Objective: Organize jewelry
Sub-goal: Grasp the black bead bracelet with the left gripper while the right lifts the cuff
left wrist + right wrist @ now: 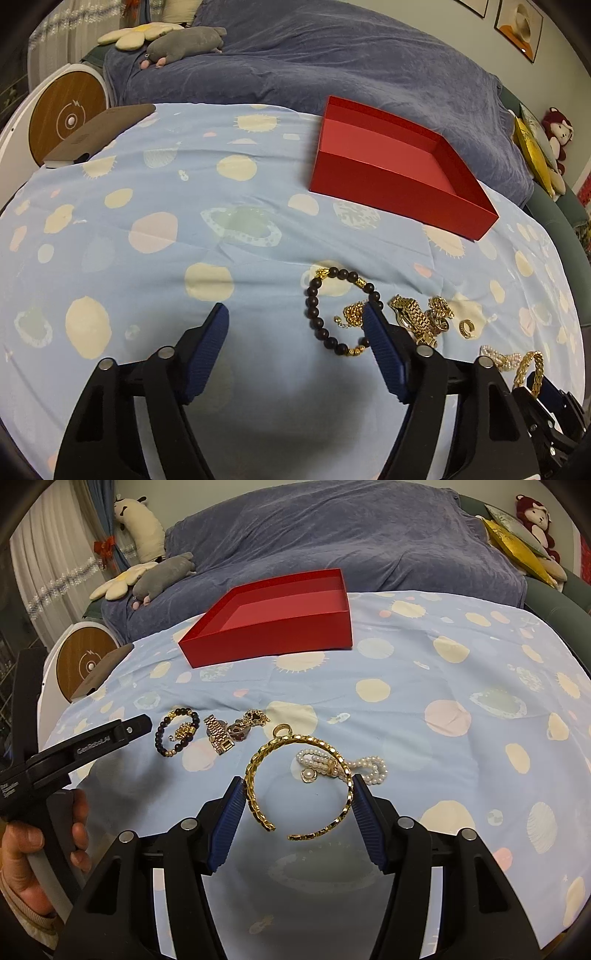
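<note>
Jewelry lies in a loose bunch on the blue spotted cloth (424, 672), and none of it is in the red box (273, 627) yet, so the job is only just starting. The box looks bare inside and sits at 12 o'clock from the bunch, well apart from it. The right gripper (299, 794) has the gold bangle (295, 786) between its two blue pads, one pad touching each side, so it seems to be pinching the bangle. The bangle is a big open ring of shiny chain links with a gap at 6 o'clock. Just behind it, at 1 o'clock, lies a white pearl string (343, 768). At 10 o'clock from the bangle are a dark bead bracelet (175, 736), a gold watch (219, 734) and some small gold bits I cannot make out. The left gripper (295, 325) is spread wide and holds nothing; its right pad sits over the bead bracelet (332, 310). Every piece is left to move, I think.
</note>
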